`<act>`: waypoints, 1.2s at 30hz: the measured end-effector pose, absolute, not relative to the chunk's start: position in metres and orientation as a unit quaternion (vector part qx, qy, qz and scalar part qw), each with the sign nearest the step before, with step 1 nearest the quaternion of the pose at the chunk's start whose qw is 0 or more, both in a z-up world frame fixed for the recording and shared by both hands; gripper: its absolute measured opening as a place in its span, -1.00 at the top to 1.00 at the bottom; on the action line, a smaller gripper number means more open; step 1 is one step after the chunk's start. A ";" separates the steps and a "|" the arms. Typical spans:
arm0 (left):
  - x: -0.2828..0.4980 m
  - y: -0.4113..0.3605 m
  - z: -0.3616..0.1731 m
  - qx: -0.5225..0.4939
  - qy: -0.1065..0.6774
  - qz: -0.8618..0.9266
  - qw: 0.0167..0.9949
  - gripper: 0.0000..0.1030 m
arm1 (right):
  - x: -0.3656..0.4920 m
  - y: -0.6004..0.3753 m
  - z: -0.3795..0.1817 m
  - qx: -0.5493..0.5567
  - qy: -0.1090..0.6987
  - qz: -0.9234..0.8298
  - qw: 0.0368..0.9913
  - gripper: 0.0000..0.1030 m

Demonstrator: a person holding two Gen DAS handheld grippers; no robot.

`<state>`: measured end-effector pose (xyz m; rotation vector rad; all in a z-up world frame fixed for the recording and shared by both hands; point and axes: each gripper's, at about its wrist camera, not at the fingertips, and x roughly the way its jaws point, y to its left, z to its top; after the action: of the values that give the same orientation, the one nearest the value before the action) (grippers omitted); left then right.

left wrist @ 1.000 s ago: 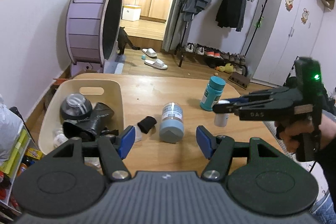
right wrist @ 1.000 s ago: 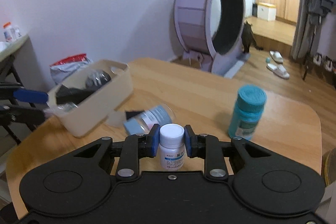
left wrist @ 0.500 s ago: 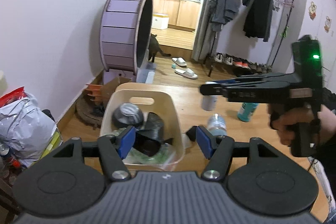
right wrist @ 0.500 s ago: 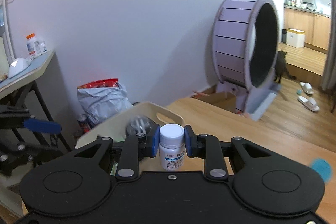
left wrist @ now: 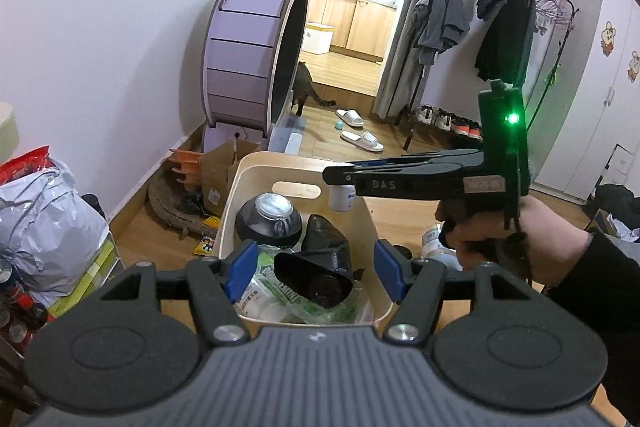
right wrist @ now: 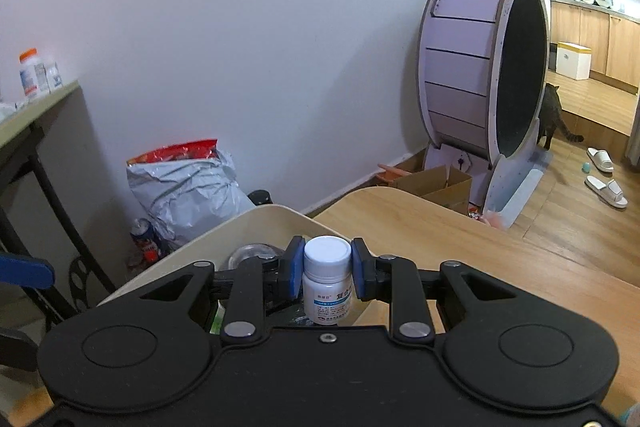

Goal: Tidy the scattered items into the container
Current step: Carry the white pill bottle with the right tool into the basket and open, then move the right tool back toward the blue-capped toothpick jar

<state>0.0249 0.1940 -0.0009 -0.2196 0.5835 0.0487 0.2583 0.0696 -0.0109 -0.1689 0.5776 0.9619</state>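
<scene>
A cream bin (left wrist: pixel 296 163) stands on the wooden table (right wrist: pixel 460 251). It holds a black round jar with a clear lid (left wrist: pixel 268 217), a black pouch (left wrist: pixel 320 267) and a green-and-white packet (left wrist: pixel 260 291). My right gripper (right wrist: pixel 326 267) is shut on a small white pill bottle (right wrist: pixel 326 279) by its cap. In the left wrist view the bottle (left wrist: pixel 342 197) hangs over the far part of the bin, with the right gripper (left wrist: pixel 340 179) above it. My left gripper (left wrist: pixel 316 273) stands open at the bin's near end, nothing between its fingers. A hand partly hides a lying blue-labelled bottle (left wrist: pixel 434 239).
A purple cat wheel (left wrist: pixel 256 51) stands on the floor beyond the table, with a cat (left wrist: pixel 306 87) beside it. A cardboard box (left wrist: pixel 224 171) and a grey bag (left wrist: pixel 44 223) lie left of the table. A clothes rack (left wrist: pixel 500 27) and slippers (left wrist: pixel 360 139) are farther back.
My right gripper has carried the white bottle leftward from the table's middle to above the bin. The left gripper has shifted left, so the bin now sits between its fingers. The teal bottle has left view.
</scene>
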 end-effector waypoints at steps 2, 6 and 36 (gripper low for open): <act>0.026 0.196 -0.003 -0.111 0.286 0.027 0.951 -0.23 | 0.258 0.071 -0.015 -0.080 0.267 0.452 0.847 0.47; 0.027 0.199 -0.004 -0.116 0.286 0.032 0.951 -0.23 | 0.261 0.071 -0.017 -0.082 0.267 0.449 0.849 0.45; 0.037 0.133 -0.016 -0.110 0.296 -0.023 0.949 -0.30 | 0.211 -0.068 -0.031 -0.037 0.335 0.371 0.865 -0.42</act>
<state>0.0372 0.1325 -0.0162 -0.2236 0.6023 -0.0458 0.2112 -0.0681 -0.0306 -0.0767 0.7019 0.7781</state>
